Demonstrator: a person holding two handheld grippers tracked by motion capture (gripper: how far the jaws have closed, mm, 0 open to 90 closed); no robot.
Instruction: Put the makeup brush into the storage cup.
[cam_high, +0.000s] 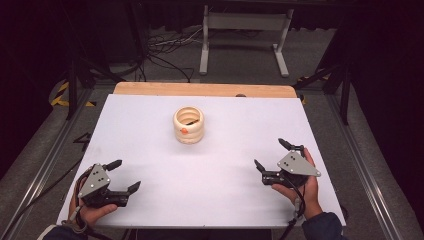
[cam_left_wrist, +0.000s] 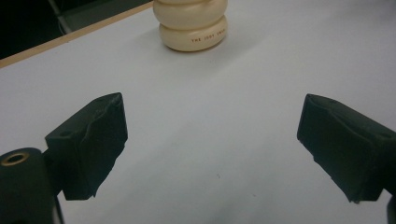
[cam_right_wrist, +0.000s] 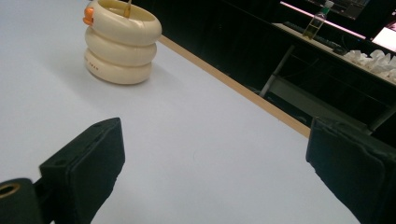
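Well apart, left claw (cam_high: 124, 175) and right claw (cam_high: 270, 154), both spread wide, cream ringed holder (cam_high: 188, 124) between, untouched

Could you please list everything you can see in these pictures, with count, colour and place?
ringed holder: one, cream with a small orange knob, far middle of the table, a thin dark item inside
table: one, white top with a wooden far edge
metal frame: one, light grey, on the floor beyond the table
cables: several, dark, on the floor behind the table
bottle: one, yellowish, on a dark desk in the right gripper view
left gripper: one, black, near left, jaws apart
right gripper: one, black, near right, jaws apart
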